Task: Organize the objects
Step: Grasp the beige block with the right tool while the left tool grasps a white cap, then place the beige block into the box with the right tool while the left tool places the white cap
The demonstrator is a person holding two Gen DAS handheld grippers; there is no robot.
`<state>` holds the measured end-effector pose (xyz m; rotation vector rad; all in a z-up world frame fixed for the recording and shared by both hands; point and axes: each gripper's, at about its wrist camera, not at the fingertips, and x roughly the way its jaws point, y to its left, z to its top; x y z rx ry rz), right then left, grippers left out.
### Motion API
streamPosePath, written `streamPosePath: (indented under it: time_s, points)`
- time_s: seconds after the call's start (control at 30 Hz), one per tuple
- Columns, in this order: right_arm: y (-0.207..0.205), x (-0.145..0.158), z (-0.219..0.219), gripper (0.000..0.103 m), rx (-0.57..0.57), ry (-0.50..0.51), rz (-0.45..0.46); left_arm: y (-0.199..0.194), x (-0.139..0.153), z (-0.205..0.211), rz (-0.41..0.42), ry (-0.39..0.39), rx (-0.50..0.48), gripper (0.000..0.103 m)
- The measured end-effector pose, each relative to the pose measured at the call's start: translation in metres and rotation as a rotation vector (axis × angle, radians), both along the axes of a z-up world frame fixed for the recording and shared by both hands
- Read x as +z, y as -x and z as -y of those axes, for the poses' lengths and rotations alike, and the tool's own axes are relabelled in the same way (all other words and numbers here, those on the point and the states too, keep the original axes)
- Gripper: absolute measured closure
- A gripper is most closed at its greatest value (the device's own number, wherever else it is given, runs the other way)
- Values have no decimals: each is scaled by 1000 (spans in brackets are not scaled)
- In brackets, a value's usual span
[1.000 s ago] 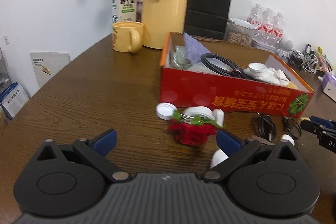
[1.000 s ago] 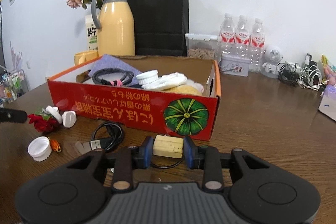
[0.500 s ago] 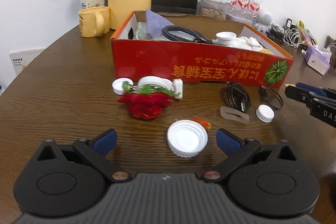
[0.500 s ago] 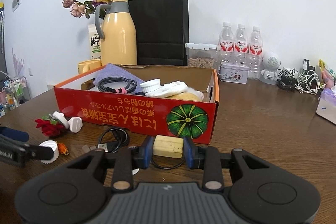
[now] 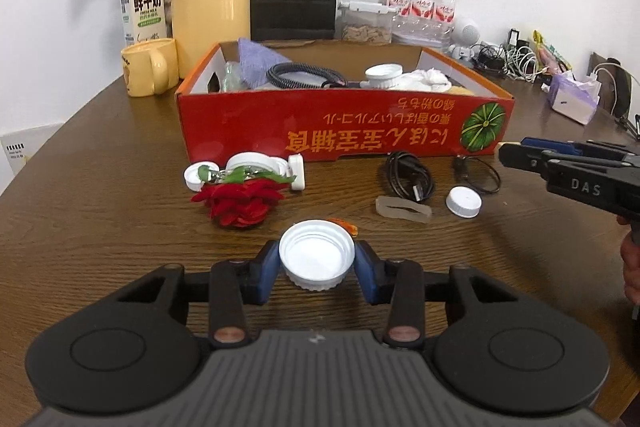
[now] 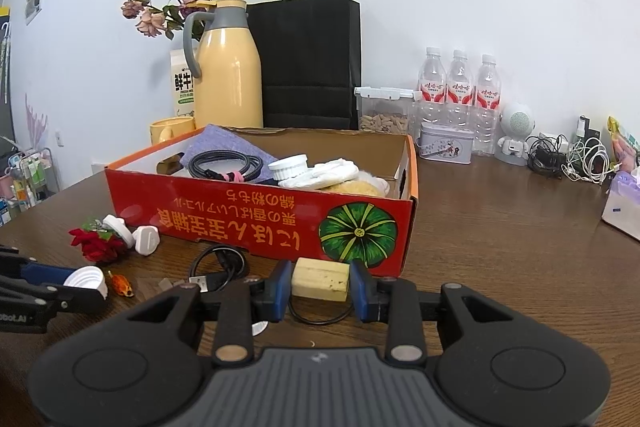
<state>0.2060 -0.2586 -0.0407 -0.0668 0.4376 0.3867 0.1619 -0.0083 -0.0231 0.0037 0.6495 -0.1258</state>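
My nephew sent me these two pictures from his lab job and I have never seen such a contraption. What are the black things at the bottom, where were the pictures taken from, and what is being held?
There is no robot here: a person holds a two-finger gripper in each hand, and each has a small camera looking along its fingers. One picture comes from the left gripper, which is shut on a white lid. The other comes from the right gripper, shut on a small pale block. Both face a red box on a brown table. In front of the box lie a red flower, a black cable and a small white cap.
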Motion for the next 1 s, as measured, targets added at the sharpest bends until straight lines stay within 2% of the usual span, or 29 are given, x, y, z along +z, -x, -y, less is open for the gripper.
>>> streamPosePath:
  time_s: [0.5,0.77,1.0]
  points:
    - [7,8,-1,73,23,-22,66,-4,35,1,127,4,9,62]
    - [-4,35,-21,73,67,-14,141,-30,58,9,202,19,14,62]
    - [-33,59,-46,73,61,0,188,-67,77,16,263,39,56,62]
